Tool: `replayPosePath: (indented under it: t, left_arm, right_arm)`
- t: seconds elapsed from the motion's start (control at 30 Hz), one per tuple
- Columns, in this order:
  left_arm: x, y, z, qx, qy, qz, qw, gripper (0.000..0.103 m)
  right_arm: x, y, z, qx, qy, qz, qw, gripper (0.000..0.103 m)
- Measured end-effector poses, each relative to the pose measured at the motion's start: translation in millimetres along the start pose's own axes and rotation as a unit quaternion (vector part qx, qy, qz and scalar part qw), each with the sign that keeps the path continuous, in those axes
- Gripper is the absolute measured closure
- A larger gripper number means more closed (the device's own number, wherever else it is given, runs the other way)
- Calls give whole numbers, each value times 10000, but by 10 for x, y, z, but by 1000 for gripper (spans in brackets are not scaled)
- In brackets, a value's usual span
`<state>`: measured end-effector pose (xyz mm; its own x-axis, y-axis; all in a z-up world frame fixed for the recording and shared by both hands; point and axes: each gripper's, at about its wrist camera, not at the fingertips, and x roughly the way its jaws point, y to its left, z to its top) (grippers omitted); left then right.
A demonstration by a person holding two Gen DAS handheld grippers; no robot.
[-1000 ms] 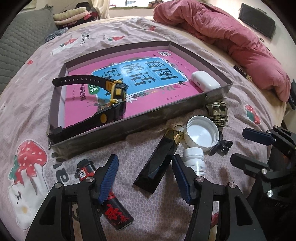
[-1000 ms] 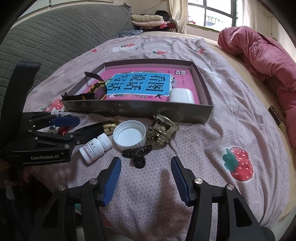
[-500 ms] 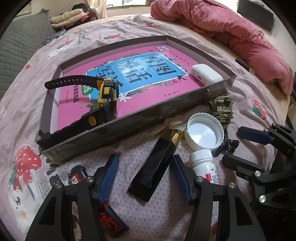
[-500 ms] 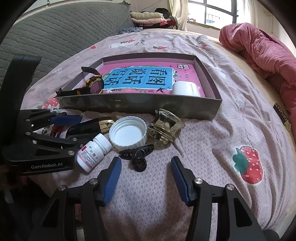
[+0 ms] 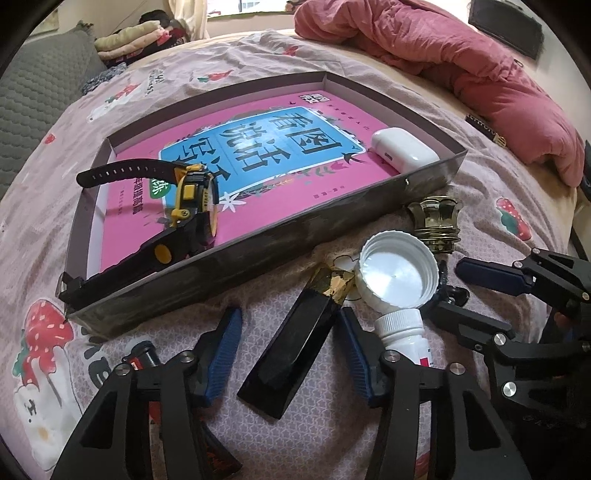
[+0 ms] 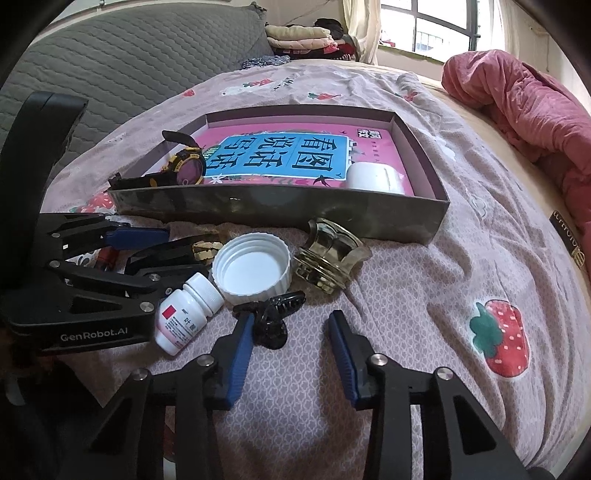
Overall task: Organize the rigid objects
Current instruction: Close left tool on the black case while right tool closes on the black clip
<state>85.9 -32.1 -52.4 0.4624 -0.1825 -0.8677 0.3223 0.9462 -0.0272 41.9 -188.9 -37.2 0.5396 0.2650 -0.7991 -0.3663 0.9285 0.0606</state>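
Note:
A black bar with a gold end [image 5: 299,347] lies on the bedsheet between the fingers of my left gripper [image 5: 288,321], whose jaws are closing; the right pad is close to the bar, the left pad stands clear of it. My right gripper [image 6: 291,319] is also closing over a black hair clip [image 6: 271,321], which lies by its left finger without being pinched. Around them lie a white pill bottle [image 6: 188,310], a white cap [image 6: 255,267] and a gold glass knob [image 6: 328,254]. The grey tray [image 5: 258,266] holds a pink book, a black-yellow watch [image 5: 192,199] and a white case [image 5: 402,147].
A red and black tube [image 5: 142,360] lies under my left gripper's left finger. A pink quilt [image 5: 461,59] is bunched at the far right of the bed. A grey padded headboard [image 6: 129,62] rises at the left, with folded clothes [image 6: 303,35] beyond.
Both pairs of jaws have narrowed. The left gripper has come forward and lower, so the black bar now sits deeper between its fingers. The objects themselves have not shifted.

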Motion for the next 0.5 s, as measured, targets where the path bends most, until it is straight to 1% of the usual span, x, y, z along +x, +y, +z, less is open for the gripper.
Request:
replayPosePath:
  t: [0.03,0.1,0.27,0.37,0.47,0.5]
  left_arm:
    - [4,-12,3,14,10,-6,10000,53]
    - [17,-39,12,48,37,22,10000,54]
    - [33,-25,23,-37,74,3,10000,58]
    - [26,-36,20,-27,67,41,10000,60]
    - [12,-34,17,-46,44,45,10000,70]
    - [5,-33,15,-67,39,47,10000,71]
  right_arm:
    - [-1,-4,0,9,-11,25,10000,68]
    - [0,-7,8,0,-25,80,10000,74]
    - [-14,13,8,-75,-70,143,9998,84]
    - [-26,15,7,-87,-99,192,9997,85]
    - [-47,5,9,-50,-143,260,9995,86]
    - [-53,0,12,-37,-154,279,9995,86]
